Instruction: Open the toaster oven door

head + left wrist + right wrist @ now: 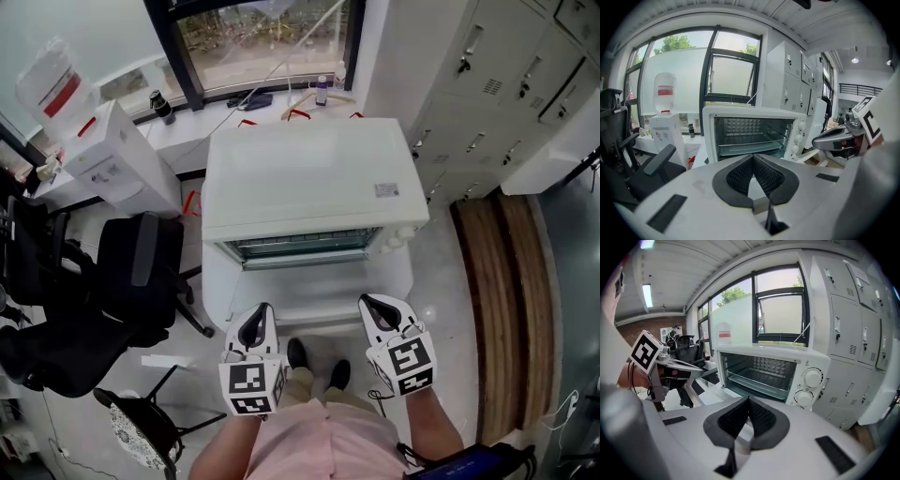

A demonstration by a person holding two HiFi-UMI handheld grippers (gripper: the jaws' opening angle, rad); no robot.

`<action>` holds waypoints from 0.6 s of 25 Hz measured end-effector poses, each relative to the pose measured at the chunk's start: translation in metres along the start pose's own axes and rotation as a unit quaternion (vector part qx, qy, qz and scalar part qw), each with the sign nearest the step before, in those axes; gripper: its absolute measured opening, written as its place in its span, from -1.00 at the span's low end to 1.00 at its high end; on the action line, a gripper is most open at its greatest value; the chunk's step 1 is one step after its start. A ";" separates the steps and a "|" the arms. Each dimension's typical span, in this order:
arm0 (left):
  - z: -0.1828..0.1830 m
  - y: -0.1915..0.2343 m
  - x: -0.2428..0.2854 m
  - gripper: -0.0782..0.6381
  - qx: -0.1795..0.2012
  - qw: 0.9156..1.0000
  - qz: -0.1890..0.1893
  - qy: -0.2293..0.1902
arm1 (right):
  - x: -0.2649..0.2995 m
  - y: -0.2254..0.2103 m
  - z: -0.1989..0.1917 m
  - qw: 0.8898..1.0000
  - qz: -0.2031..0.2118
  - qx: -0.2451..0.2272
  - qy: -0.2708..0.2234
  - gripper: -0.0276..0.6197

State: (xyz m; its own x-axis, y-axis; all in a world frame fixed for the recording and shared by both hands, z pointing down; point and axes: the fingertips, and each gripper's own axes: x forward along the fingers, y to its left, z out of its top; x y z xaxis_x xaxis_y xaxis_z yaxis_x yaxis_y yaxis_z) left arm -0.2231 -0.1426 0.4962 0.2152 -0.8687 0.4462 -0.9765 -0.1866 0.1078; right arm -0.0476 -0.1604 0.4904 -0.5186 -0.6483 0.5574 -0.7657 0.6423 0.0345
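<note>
Lockers (487, 84) fill the wall right of the oven (309, 178), and a window (262, 37) runs behind it. The oven itself is a white box dead centre in the head view, front facing the person. Its door (319, 292) looks dropped flat toward them, so both gripper views see straight into the bare cavity with its wire rack (759, 378). A black chair (131, 272) sits left of the oven, with a white water dispenser (117, 159) further back on that side. The left gripper (259, 317) hangs just in front of the oven's door, toward its left corner. The pads are pinched together at the tips with nothing between them. The right gripper (373, 311) is the same deal near the door's right corner: tips meeting, holding nothing. Neither one touches the oven, and both point at its opening from just beside the door's near edge. Two round knobs (812, 378) stack on the oven's right-hand panel, and a little bottle (322, 90) stands on the sill behind it.
</note>
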 end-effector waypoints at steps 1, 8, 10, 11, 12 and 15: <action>-0.001 -0.001 0.000 -0.74 0.001 1.000 0.000 0.003 | 0.000 0.000 -0.002 1.000 0.000 0.001 -0.001 -0.91; -0.011 -0.005 -0.001 -0.74 0.003 1.000 -0.001 0.019 | -0.005 0.002 -0.011 1.000 0.005 0.002 0.000 -0.91; -0.014 -0.005 -0.002 -0.74 0.002 1.000 0.002 0.022 | -0.005 0.003 -0.014 1.000 0.008 0.002 0.002 -0.91; -0.016 -0.005 -0.002 -0.74 0.002 1.000 0.004 0.023 | -0.005 0.004 -0.015 1.000 0.010 0.001 0.003 -0.91; -0.017 -0.004 -0.002 -0.74 0.003 1.000 0.006 0.024 | -0.005 0.005 -0.016 1.000 0.012 0.000 0.004 -0.91; -0.020 -0.003 -0.003 -0.74 0.006 1.000 0.012 0.026 | -0.006 0.007 -0.021 1.000 0.016 -0.002 0.008 -0.91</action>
State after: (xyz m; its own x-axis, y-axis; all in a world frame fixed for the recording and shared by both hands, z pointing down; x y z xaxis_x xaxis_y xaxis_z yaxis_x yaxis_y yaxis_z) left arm -0.2204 -0.1300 0.5118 0.1911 -0.8478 0.4947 -0.9815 -0.1712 0.0859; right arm -0.0416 -0.1438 0.5043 -0.5364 -0.6204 0.5721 -0.7474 0.6641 0.0193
